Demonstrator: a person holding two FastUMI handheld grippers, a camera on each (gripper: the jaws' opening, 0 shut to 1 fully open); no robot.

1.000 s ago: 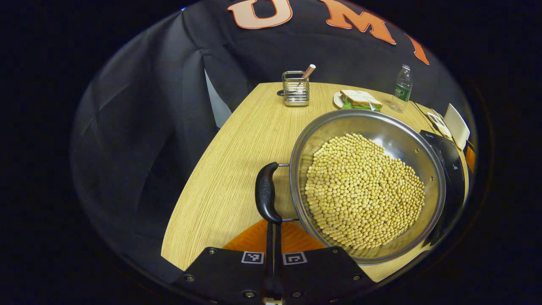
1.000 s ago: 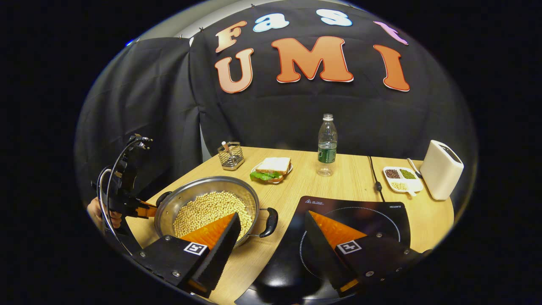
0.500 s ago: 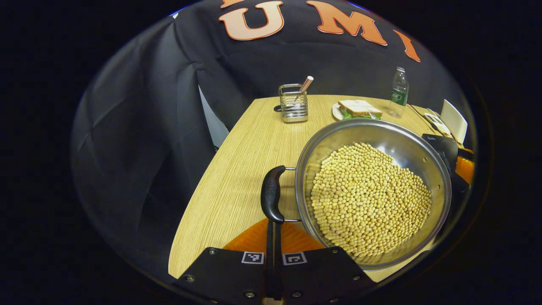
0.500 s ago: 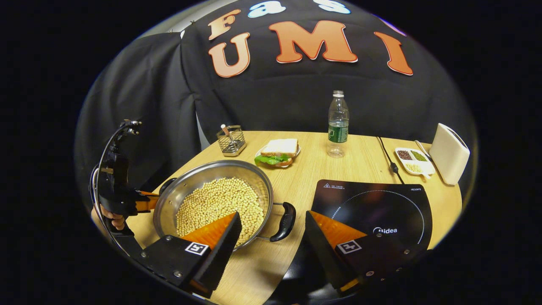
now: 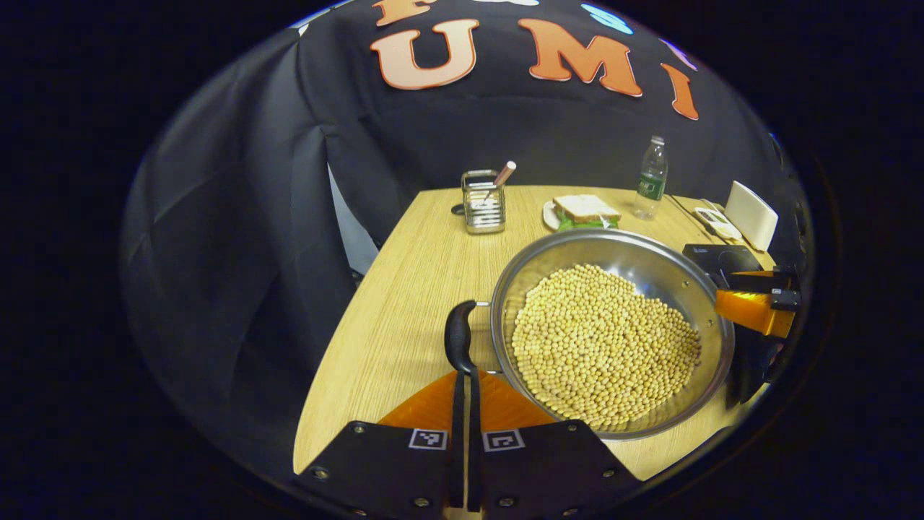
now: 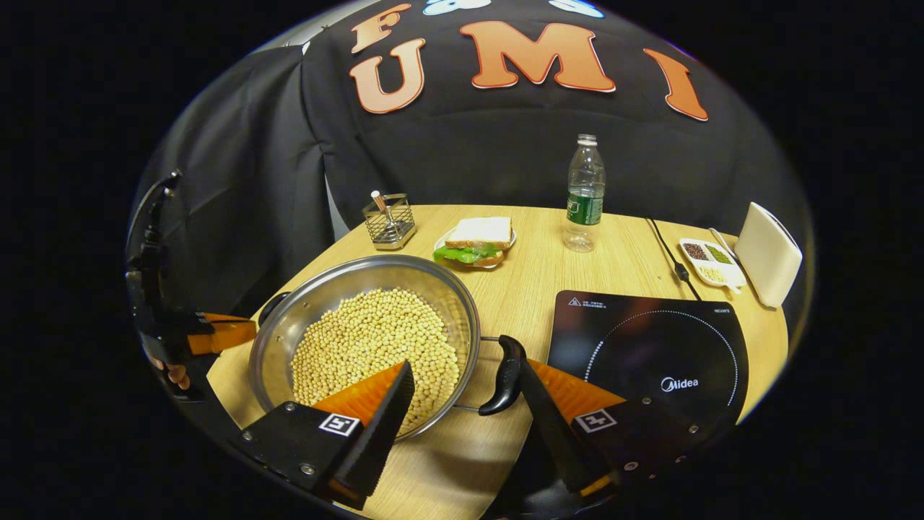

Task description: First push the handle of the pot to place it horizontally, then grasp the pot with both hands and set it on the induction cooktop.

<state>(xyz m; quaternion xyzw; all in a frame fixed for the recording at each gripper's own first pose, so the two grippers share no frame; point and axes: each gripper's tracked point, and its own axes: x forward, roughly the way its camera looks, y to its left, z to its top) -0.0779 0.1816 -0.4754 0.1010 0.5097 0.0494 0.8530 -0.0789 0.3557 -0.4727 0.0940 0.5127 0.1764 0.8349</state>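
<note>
A steel pot (image 6: 364, 339) full of pale beans stands on the wooden table (image 6: 534, 289), left of the black induction cooktop (image 6: 650, 354). My right gripper (image 6: 465, 367) is open. The pot's right black handle (image 6: 505, 365) lies between its fingers, close against the right finger (image 6: 548, 404), while the left finger (image 6: 375, 412) hangs over the pot's near rim. In the left gripper view the pot (image 5: 606, 332) has its left handle (image 5: 460, 336) just ahead of my left gripper (image 5: 465, 375), which is shut with nothing in it, its tips at the handle's near end. A hand holds the left gripper (image 6: 180, 332) beside the pot.
Behind the pot stand a wire utensil holder (image 6: 388, 222), a sandwich on a plate (image 6: 475, 242) and a water bottle (image 6: 585, 195). A power cable (image 6: 668, 253), a small divided dish (image 6: 707, 256) and a white box (image 6: 769, 253) sit at the far right. The table's curved edge runs close in front.
My right gripper has closed in on the pot, so the right handle now lies between its fingers. The left gripper has drawn back a little, still shut at the left handle.
</note>
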